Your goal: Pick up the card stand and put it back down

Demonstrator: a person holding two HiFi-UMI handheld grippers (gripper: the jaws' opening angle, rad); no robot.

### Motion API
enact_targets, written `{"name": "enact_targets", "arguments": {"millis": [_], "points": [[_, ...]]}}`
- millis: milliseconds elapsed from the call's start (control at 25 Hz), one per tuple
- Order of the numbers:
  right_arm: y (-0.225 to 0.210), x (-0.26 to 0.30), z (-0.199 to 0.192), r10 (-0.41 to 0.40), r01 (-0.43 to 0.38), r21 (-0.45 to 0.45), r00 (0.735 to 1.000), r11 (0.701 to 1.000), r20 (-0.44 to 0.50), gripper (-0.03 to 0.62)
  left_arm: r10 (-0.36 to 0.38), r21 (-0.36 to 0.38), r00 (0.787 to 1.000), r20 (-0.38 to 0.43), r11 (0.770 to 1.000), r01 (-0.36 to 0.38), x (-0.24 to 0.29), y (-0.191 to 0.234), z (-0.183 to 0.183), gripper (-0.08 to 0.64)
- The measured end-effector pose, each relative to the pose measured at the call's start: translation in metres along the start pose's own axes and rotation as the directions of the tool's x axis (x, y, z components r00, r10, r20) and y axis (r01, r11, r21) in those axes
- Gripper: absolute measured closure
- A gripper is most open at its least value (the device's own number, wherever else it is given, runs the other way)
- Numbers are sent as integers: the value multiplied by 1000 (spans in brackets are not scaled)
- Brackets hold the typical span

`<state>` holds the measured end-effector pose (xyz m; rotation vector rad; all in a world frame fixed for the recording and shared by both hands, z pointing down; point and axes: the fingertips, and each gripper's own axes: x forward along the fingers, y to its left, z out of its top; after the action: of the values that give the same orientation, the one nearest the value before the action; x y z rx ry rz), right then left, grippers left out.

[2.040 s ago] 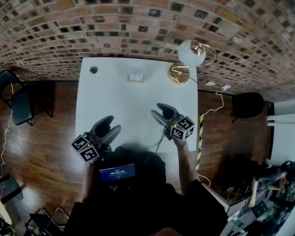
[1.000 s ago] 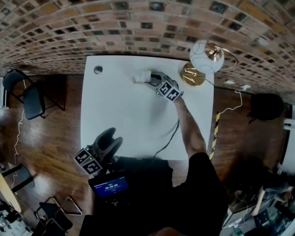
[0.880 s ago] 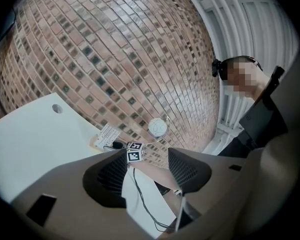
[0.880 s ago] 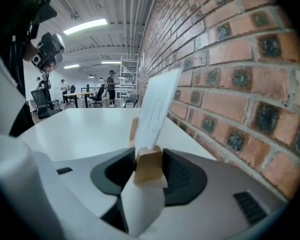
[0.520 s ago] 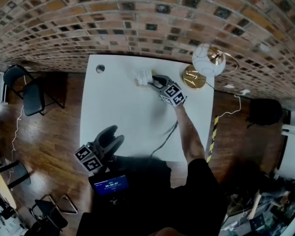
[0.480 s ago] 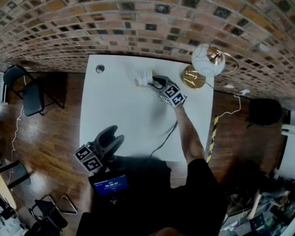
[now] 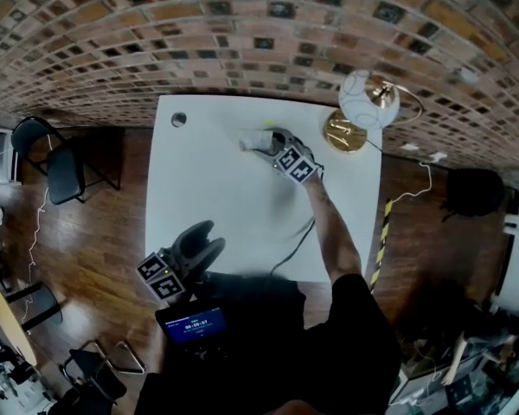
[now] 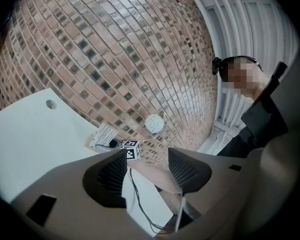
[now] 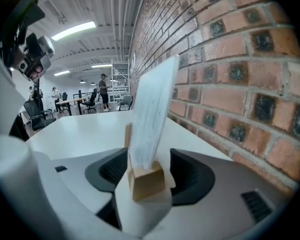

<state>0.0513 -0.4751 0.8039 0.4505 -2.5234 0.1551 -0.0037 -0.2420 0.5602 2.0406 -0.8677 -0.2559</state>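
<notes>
A white surface [image 7: 216,188] stands against a brick wall, seen from above. The card stand [image 9: 149,129] is close to the far edge of the surface, about midway along it, with a lamp [image 7: 363,102] at the far right corner. The stand is a small wooden block with a slot that holds a tall white card, which leans slightly. The right gripper [image 7: 272,145] reaches out to it. Its fingers [image 9: 190,176] are opening, with the block between them and a gap showing on each side, so nothing presses on the block. The left gripper [image 8: 151,165] hangs over the near left corner, its fingers [image 8: 112,176] spread and empty. The stand looks light. The block seems stiff, and its bare wood should give the ribbed fingers a good hold. The card is thin and would likely bend or slip out of its slot if squeezed. Tall over a small base, the stand probably tips easily. The best hold seems to be low on the two side faces of the block, clear of the card.
</notes>
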Motion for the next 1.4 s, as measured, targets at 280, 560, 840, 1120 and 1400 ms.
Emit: {"name": "enact_targets", "arguments": {"millis": [280,560,840,1120,1400], "points": [[16,12,-7,105,-117,-110,989,987,-105,433,4,-10,1000,-3,1000,-4,-3,1,-5,307],[21,-6,-1,111,-114,-74,993,991,-35,460,2,-24,1000,7,1000,-2,-5,2,-6,305],[23,-57,44,121,-117,-52,989,992,80,460,-53,-38,998,31,998,54,4,-7,0,305],[29,-110,102,119,-109,-86,986,990,119,460,-183,7,979,86,983,183,23,-48,28,305],[41,-175,187,93,-59,-184,979,981,182,460,-258,48,960,107,966,254,28,-84,37,305]]}}
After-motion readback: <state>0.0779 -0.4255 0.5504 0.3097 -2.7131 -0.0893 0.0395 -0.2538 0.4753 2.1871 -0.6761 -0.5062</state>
